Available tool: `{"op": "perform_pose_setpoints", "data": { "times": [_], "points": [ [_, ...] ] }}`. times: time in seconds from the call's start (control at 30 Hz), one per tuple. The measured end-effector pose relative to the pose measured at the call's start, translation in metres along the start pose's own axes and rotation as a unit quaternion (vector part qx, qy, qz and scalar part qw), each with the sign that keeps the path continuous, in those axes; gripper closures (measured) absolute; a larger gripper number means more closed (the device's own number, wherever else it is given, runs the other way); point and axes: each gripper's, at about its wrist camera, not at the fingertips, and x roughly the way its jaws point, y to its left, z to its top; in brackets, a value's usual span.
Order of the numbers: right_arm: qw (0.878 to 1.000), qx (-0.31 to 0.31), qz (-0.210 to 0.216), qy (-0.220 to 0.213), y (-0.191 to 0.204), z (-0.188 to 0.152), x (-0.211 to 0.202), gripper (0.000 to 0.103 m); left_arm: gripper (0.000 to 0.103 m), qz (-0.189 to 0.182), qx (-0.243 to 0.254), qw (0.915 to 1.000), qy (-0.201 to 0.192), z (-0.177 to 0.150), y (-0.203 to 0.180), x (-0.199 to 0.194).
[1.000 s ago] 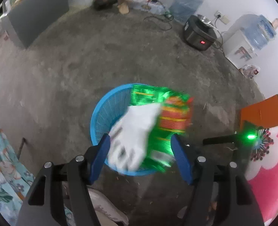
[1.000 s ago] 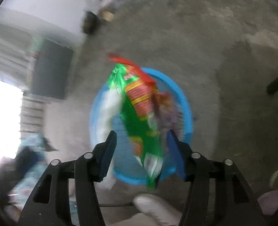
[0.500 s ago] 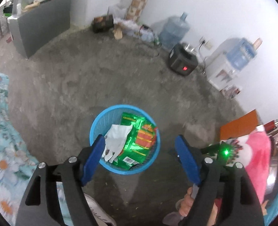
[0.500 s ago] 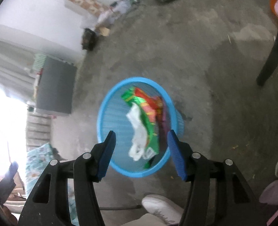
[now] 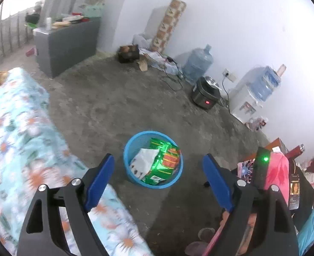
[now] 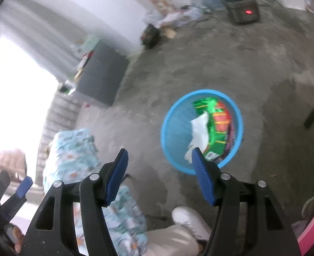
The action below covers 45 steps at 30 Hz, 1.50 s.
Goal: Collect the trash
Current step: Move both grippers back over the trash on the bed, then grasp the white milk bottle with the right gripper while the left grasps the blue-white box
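Green wrapper [image 5: 161, 166] & white paper [image 5: 144, 160] already in bin [image 5: 128, 149] at 12 o'clock, both grippers' jaws wide & empty [image 5: 158, 175] [image 6: 159, 168]; no more trash seen.

No lettering can be read in either view. The green and red snack wrapper [image 5: 165, 162] in the blue basket [image 5: 128, 149] carries printed bands and a white barcode patch, all too blurred to make out. A hanging tag [image 5: 294, 192] to the right of the basket shows a small portrait; its print is too small to read.
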Motion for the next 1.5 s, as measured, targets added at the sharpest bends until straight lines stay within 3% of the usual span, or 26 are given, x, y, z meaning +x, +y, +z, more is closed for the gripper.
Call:
{"op": "perform_pose_setpoints", "data": {
  "times": [0.3, 0.47, 0.63, 0.8, 0.9, 1.03, 1.2, 1.27, 1.4, 1.5],
  "points": [
    [0.995, -0.088, 0.037, 0.016, 0.065, -0.022, -0.023, 0.043, 0.02, 0.031, -0.034, 0.9973, -0.056, -0.035, 0.062, -0.083],
    [0.987, -0.128, 0.089, 0.033, 0.107, -0.047, -0.034, 0.04, 0.02, 0.09, -0.074, 0.9884, -0.097, -0.069, 0.126, -0.151],
    [0.971, -0.187, 0.12, 0.082, 0.162, -0.088, -0.021, 0.04, 0.019, 0.173, -0.122, 0.9666, -0.144, -0.109, 0.192, -0.222],
    [0.943, -0.241, 0.166, 0.156, 0.224, -0.148, 0.003, 0.04, 0.019, 0.253, -0.194, 0.9312, -0.176, -0.154, 0.265, -0.28],
    [0.925, -0.252, 0.196, 0.207, 0.255, -0.183, 0.018, 0.04, 0.019, 0.275, -0.241, 0.9116, -0.188, -0.177, 0.306, -0.299],
    [0.897, -0.245, 0.232, 0.286, 0.296, -0.231, 0.046, 0.04, 0.023, 0.262, -0.279, 0.9042, -0.19, -0.195, 0.34, -0.3],
    [0.874, -0.239, 0.244, 0.344, 0.34, -0.275, 0.081, 0.04, 0.041, 0.182, -0.329, 0.9106, -0.171, -0.213, 0.378, -0.281],
    [0.872, -0.235, 0.243, 0.354, 0.349, -0.283, 0.093, 0.04, 0.042, 0.15, -0.34, 0.9116, -0.176, -0.22, 0.379, -0.276],
    [0.87, -0.218, 0.241, 0.369, 0.36, -0.293, 0.11, 0.039, 0.043, 0.12, -0.335, 0.9159, -0.186, -0.229, 0.369, -0.281],
    [0.875, -0.198, 0.24, 0.371, 0.366, -0.294, 0.125, 0.039, 0.045, 0.077, -0.325, 0.9257, -0.178, -0.233, 0.35, -0.278]
  ]
}}
